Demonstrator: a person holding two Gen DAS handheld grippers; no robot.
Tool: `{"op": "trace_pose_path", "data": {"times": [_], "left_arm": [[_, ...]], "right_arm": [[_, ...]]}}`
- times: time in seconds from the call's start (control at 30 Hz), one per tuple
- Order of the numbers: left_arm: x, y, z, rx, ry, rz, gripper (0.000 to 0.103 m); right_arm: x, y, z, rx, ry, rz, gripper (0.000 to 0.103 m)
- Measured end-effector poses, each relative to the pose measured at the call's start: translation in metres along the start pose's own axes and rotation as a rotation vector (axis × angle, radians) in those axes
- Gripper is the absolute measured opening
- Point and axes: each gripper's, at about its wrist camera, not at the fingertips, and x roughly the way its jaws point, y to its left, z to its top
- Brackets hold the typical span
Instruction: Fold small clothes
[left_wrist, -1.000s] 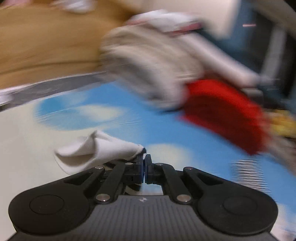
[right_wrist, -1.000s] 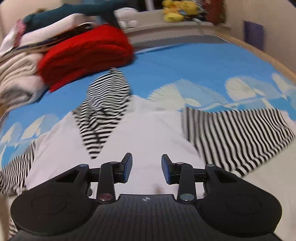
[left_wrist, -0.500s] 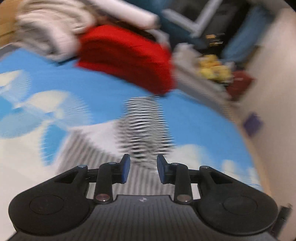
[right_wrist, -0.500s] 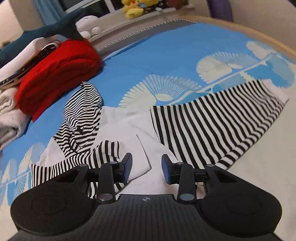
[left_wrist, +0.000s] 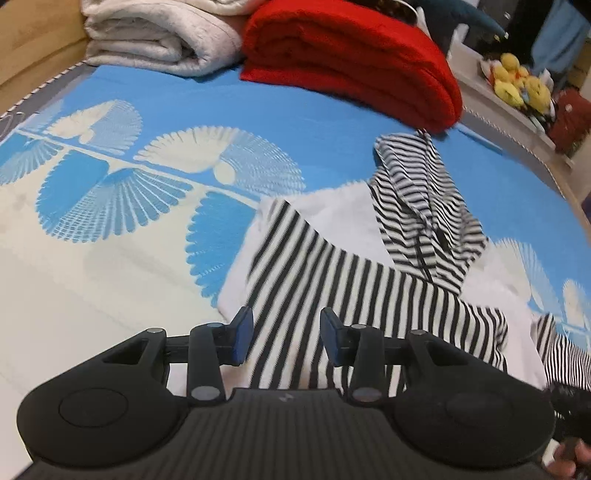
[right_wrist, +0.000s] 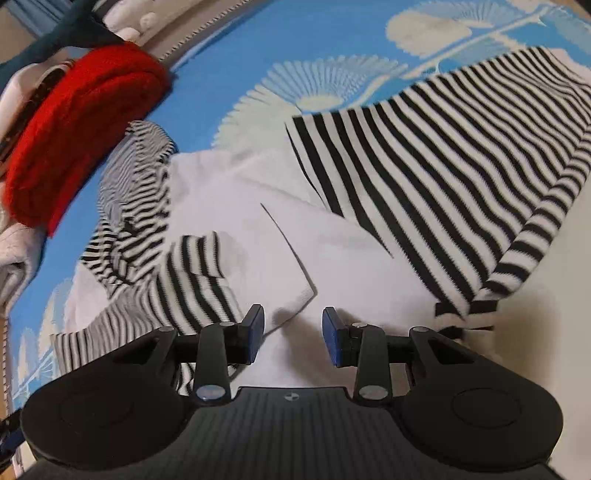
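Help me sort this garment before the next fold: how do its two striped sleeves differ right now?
In the right wrist view, the left striped sleeve is folded across the white body, while the right striped sleeve lies spread out over the blue bedspread. The left one looks narrower and bunched near the striped hood; the right one is flatter and broader. Both share black-and-white stripes.

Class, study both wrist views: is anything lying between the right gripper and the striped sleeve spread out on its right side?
Nothing visible blocks it. The right gripper, jaws open, hovers over the hoodie's white body; the spread striped sleeve lies uncovered to its right. The folded red blanket sits far off to the left, apart from the sleeve.
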Motion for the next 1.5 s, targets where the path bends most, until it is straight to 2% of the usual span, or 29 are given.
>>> {"op": "trace_pose_path", "data": {"times": [0.07, 0.13, 0.17, 0.2, 0.33, 0.47, 0.53, 0.57, 0.63, 0.7, 0.77, 0.83, 0.87, 0.9, 0.97, 1.0, 1.07, 1.13, 1.2, 1.23, 1.27, 1.33, 1.43, 1.5], "left_arm": [[0.0, -0.001, -0.003, 0.025, -0.003, -0.002, 0.044], [0.004, -0.003, -0.004, 0.05, -0.006, 0.003, 0.044], [0.006, -0.004, -0.004, 0.057, -0.005, 0.005, 0.044], [0.006, -0.004, -0.004, 0.061, -0.003, 0.003, 0.044], [0.008, -0.004, -0.005, 0.069, 0.012, 0.0, 0.044], [0.011, -0.001, -0.007, 0.064, 0.034, -0.02, 0.044], [0.013, 0.001, -0.009, 0.058, 0.047, -0.028, 0.044], [0.015, 0.002, -0.01, 0.049, 0.062, -0.041, 0.044], [0.022, 0.006, -0.013, 0.01, 0.108, -0.069, 0.044], [0.031, 0.01, -0.017, -0.026, 0.156, -0.086, 0.044], [0.038, 0.012, -0.021, -0.046, 0.183, -0.098, 0.045], [0.048, 0.017, -0.026, -0.072, 0.219, -0.111, 0.046], [0.056, 0.021, -0.03, -0.092, 0.255, -0.104, 0.046], [0.063, 0.024, -0.034, -0.107, 0.287, -0.088, 0.046], [0.072, 0.033, -0.04, -0.148, 0.324, -0.072, 0.043], [0.07, 0.033, -0.038, -0.159, 0.322, -0.066, 0.042], [0.054, 0.025, -0.028, -0.133, 0.262, -0.067, 0.043], [0.047, 0.011, -0.025, -0.053, 0.208, -0.058, 0.046], [0.065, 0.008, -0.035, -0.064, 0.29, -0.048, 0.046], [0.074, 0.012, -0.042, -0.104, 0.339, -0.052, 0.045], [0.074, 0.012, -0.042, -0.119, 0.335, -0.053, 0.046], [0.062, 0.004, -0.034, -0.106, 0.29, -0.046, 0.046], [0.034, -0.008, -0.019, -0.106, 0.19, -0.107, 0.048], [0.02, -0.022, -0.015, -0.066, 0.141, -0.12, 0.051]], "right_arm": [[0.007, 0.003, 0.0, -0.001, -0.003, 0.005, 0.037], [0.01, 0.008, -0.001, -0.021, -0.028, -0.006, 0.03], [0.01, 0.009, 0.0, -0.015, -0.042, -0.007, 0.01], [0.009, 0.008, 0.0, 0.003, -0.056, -0.004, 0.003], [-0.023, 0.017, 0.002, 0.034, -0.168, 0.068, 0.002], [-0.079, 0.042, -0.002, -0.077, -0.306, 0.175, 0.002], [-0.081, 0.038, -0.006, -0.101, -0.306, 0.116, 0.002], [-0.069, 0.032, -0.005, -0.096, -0.255, 0.039, 0.002], [-0.04, 0.017, -0.004, -0.062, -0.122, -0.117, 0.003], [-0.036, 0.004, -0.005, 0.013, -0.114, -0.166, 0.007], [-0.046, 0.017, -0.005, -0.079, -0.182, -0.14, 0.007], [-0.05, 0.034, -0.009, -0.204, -0.22, -0.072, 0.02], [-0.044, 0.035, -0.01, -0.226, -0.188, -0.041, 0.035], [-0.035, 0.034, -0.009, -0.222, -0.135, -0.034, 0.041], [-0.004, 0.019, -0.012, -0.177, 0.036, -0.088, 0.04], [0.002, 0.008, -0.015, -0.13, 0.071, -0.109, 0.04], [-0.008, 0.004, -0.013, -0.09, 0.037, -0.066, 0.041], [-0.012, 0.005, -0.011, -0.174, -0.016, -0.011, 0.045], [-0.006, -0.005, -0.012, -0.161, 0.042, -0.056, 0.049], [-0.012, -0.011, -0.009, -0.134, 0.033, -0.03, 0.048], [-0.017, -0.012, -0.007, -0.129, 0.038, -0.026, 0.048], [-0.033, -0.018, -0.002, -0.141, 0.001, -0.012, 0.048], [-0.049, -0.03, 0.014, -0.121, -0.073, 0.004, 0.049], [-0.056, -0.048, 0.029, -0.092, -0.131, -0.009, 0.05]]}}
